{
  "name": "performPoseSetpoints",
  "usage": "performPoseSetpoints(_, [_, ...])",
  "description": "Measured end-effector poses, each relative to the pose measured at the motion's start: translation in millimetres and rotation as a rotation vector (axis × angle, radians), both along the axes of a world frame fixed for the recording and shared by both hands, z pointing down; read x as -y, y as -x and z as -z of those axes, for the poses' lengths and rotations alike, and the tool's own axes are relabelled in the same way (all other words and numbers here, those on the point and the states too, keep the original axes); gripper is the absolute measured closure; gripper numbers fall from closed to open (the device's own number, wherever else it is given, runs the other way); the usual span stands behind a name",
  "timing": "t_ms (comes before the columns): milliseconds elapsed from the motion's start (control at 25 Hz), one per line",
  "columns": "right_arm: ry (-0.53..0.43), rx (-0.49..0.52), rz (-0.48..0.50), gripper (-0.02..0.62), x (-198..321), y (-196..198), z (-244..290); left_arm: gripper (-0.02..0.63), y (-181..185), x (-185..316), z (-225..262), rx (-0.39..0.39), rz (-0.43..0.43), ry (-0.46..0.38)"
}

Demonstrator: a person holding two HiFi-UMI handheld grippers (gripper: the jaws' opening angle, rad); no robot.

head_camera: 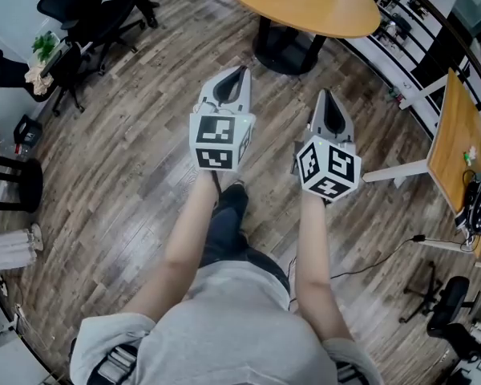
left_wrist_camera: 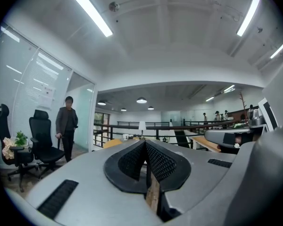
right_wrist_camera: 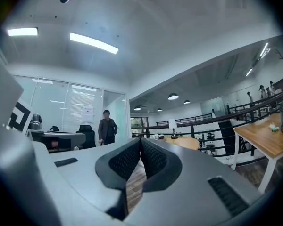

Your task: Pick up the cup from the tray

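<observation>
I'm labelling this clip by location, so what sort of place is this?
Most likely an open-plan office, perhaps on a mezzanine level. Black swivel chairs stand on a wood-plank floor near a round wooden table, and a dark railing runs along what looks like an open edge.

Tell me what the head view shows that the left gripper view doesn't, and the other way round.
Only the head view shows the wooden plank floor, the person's forearms and the marker cube on each tool, all seen from above. Only the left gripper view shows the white ceiling with its light strips and distant people across the hall. Both show the left tool, its jaws closed with nothing between them, the black office chairs and a small plant beside them.
</observation>
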State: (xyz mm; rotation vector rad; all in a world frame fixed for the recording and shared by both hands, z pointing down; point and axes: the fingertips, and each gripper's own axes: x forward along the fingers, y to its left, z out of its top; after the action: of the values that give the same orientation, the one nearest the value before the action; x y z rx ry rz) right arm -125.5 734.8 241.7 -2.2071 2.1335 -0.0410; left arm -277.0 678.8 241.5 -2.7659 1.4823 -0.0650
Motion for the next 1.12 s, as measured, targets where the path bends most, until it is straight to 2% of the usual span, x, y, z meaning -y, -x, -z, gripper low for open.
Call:
performPoseSetpoints(440, [0.012,-0.023,-0.023,0.588,109.7,-16.6,2.9,0.600,-27.2,113.9,-0.8,-0.049,-0.049,0.025])
performPoseSetpoints(760, [-0.001,-0.024,-0.047,0.588,194.8,-25.6,7.6,0.600,-40.6,202.6,1.9,-0.043,-0.082,0.016])
performPoseSetpoints(960, [0.012,-0.044,-0.060,0.588,225.4,-28.4,4.5,0.600,-45.0,238.9,-4.4,-0.043,-0.097,0.028])
performPoseSetpoints(1120, [0.033,-0.048,-0.079,0.588,240.7,-46.2,-3.3,0.600,-61.4,257.5,-9.7,-0.052,-0.112,0.042])
